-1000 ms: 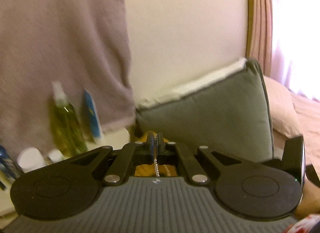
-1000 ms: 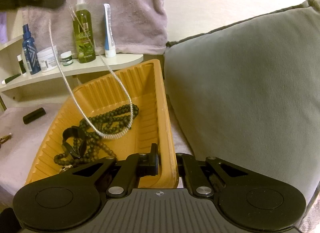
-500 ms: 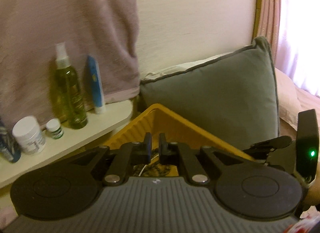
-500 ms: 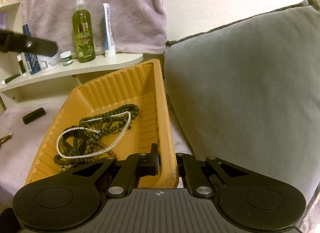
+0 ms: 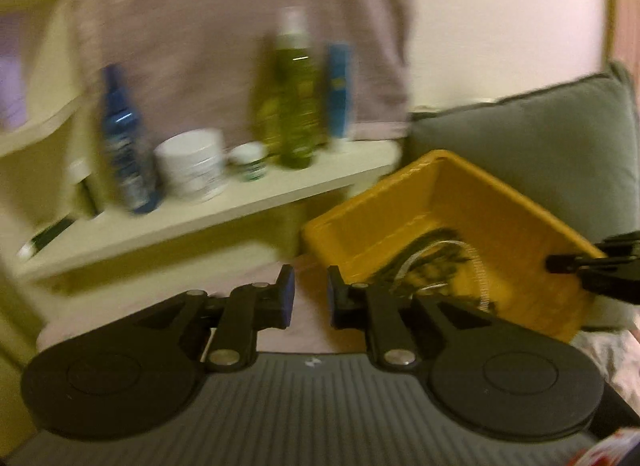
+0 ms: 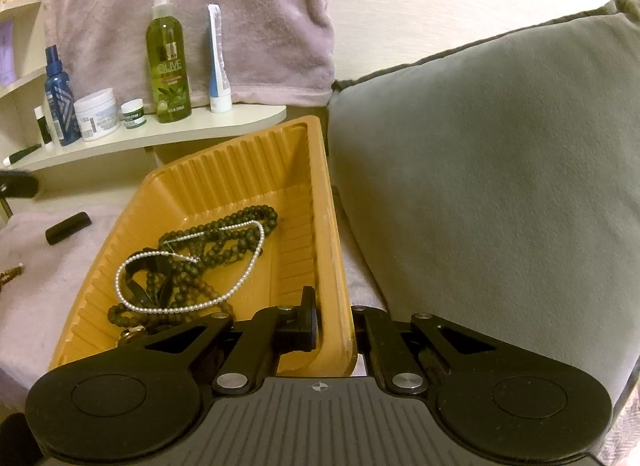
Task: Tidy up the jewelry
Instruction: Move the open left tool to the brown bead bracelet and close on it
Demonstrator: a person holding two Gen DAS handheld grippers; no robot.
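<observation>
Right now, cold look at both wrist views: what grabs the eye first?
The orange tray, propped against the grey pillow, with a white pearl necklace lying over dark bead strands inside. The right gripper is clamped on the tray's near wall. Behind, a shelf of toiletries, the green spray bottle standing tallest.

A pale blanket-covered bed (image 6: 52,266) carries the orange ribbed tray (image 6: 224,185) against a grey cushion (image 6: 480,185) on its right. Left of the tray lies a black cylinder (image 6: 67,227). Behind, a cream shelf (image 6: 180,133) holds bottles and jars.
</observation>
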